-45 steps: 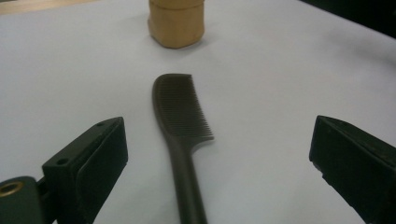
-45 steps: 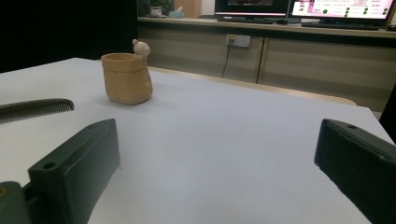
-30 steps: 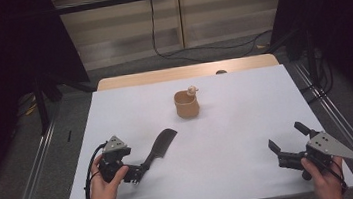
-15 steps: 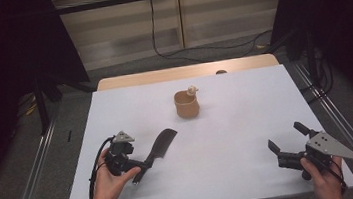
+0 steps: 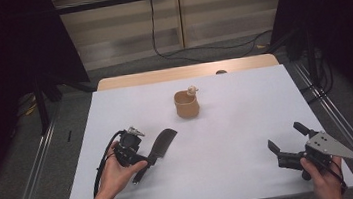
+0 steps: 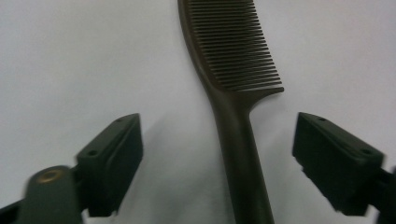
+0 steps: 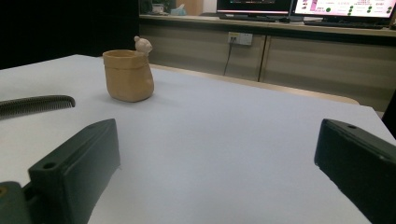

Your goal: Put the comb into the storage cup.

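Note:
A dark brown comb [image 5: 163, 142] lies flat on the white table [image 5: 229, 138], teeth end pointing toward the far right. My left gripper [image 5: 144, 162] points down over its handle. In the left gripper view the comb [image 6: 233, 93] runs up the middle and my left gripper [image 6: 218, 140] is open, one jaw on each side of the handle, neither touching it. My right gripper [image 5: 287, 137] is held low at the table's near right corner, open and holding nothing. In its own view my right gripper [image 7: 217, 154] faces the comb [image 7: 37, 105] at the far left.
A tan cup with a small bear figure on its rim [image 5: 186, 104] stands upright at the far middle of the table; it also appears as the cup [image 7: 128, 74]. A wooden strip [image 5: 186, 72] edges the table's far side. Metal rails run along both sides.
My left gripper has moved forward and right, tipping down so its open jaws now straddle the comb's handle. The comb, the cup and my right gripper have stayed put.

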A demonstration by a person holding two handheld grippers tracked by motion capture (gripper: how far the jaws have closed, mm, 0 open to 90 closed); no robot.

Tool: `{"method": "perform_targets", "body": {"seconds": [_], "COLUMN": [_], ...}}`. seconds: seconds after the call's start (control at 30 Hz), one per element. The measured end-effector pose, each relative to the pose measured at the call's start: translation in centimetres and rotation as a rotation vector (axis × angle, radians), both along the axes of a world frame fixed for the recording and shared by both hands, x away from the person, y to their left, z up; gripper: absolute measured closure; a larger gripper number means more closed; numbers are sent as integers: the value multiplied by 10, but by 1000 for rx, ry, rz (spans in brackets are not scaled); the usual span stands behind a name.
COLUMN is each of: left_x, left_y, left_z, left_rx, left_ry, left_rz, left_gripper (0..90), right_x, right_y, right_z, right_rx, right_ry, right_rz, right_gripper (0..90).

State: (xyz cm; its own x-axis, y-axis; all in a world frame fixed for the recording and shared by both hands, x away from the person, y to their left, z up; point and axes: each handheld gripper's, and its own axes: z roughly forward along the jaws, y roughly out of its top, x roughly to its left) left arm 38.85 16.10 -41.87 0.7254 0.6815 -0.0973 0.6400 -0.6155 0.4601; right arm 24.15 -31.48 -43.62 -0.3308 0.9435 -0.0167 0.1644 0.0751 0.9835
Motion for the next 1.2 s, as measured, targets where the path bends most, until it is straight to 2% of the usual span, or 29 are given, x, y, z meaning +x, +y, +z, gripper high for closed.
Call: {"method": "perform_targets", "body": {"seconds": [0.07,0.13,0.2,0.27,0.3,0.37,0.43,0.6,0.67,0.87,0.93,0.97,1.2], "left_x": [3,4,4,4,4,3,1,-1,-1,-2,-3,-4,-6], "left_y": [-2,-5,-7,-7,-7,-5,-4,-6,-8,-9,-11,-13,-16], "left_z": [0,0,0,-1,-1,-1,0,-2,-4,-4,-5,-5,-5], "left_rx": [13,18,17,31,45,20,26,45,57,70,76,92,110], "left_ry": [20,30,22,15,30,45,38,52,51,36,28,18,7], "left_rz": [-1,-3,7,-4,-25,-33,-33,-60,-71,-56,-69,-68,-54], "left_gripper": [197,241,255,260,261,324,354,450,476,523,499,498,554], "right_x": [0,0,0,0,0,-1,-1,0,0,0,1,1,0], "right_y": [0,0,0,0,0,0,0,0,0,0,0,1,1], "right_z": [0,0,0,0,0,0,0,0,0,-1,-1,-1,-1], "right_rx": [-1,1,0,0,1,1,1,-4,-3,-4,-9,-7,-5], "right_ry": [0,0,0,1,3,2,3,1,1,3,3,9,10], "right_rz": [1,-1,0,4,5,8,7,6,3,4,9,10,11], "right_gripper": [0,0,0,0,0,0,0,0,0,0,0,0,0]}}
